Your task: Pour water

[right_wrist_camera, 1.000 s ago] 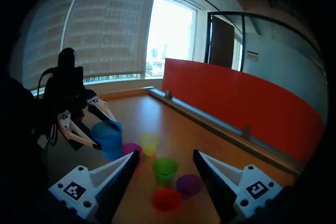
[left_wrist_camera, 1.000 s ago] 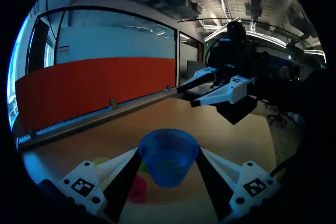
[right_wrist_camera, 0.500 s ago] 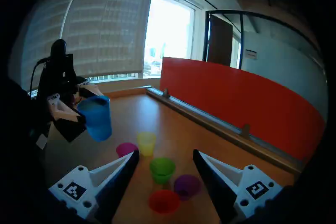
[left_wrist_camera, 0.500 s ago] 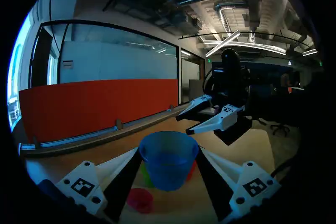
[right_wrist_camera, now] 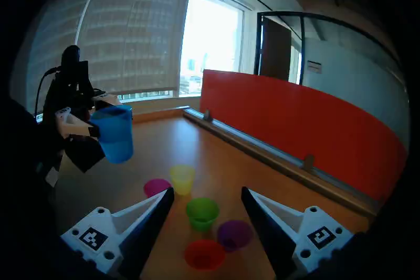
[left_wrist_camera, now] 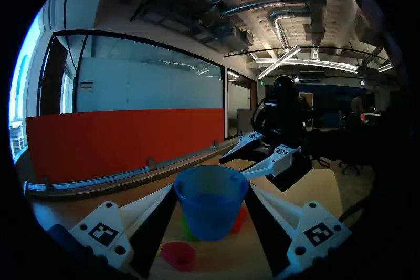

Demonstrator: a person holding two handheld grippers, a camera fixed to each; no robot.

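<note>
In the right gripper view, five cups (right_wrist_camera: 202, 213) stand clustered on the worktop (right_wrist_camera: 157, 143) at lower centre: two farther back, one in the middle, two nearer the camera. The middle one shows between the right gripper's (right_wrist_camera: 207, 196) fingers. At the left of the frame the left gripper (right_wrist_camera: 102, 118) holds a larger cup (right_wrist_camera: 115, 135) between its fingers, above the worktop, left of and behind the cluster. A partition (right_wrist_camera: 315, 138) runs along the worktop's right side, and a window (right_wrist_camera: 212, 49) lies behind. In the left gripper view the right gripper sits right of centre, beyond the larger cup.
</note>
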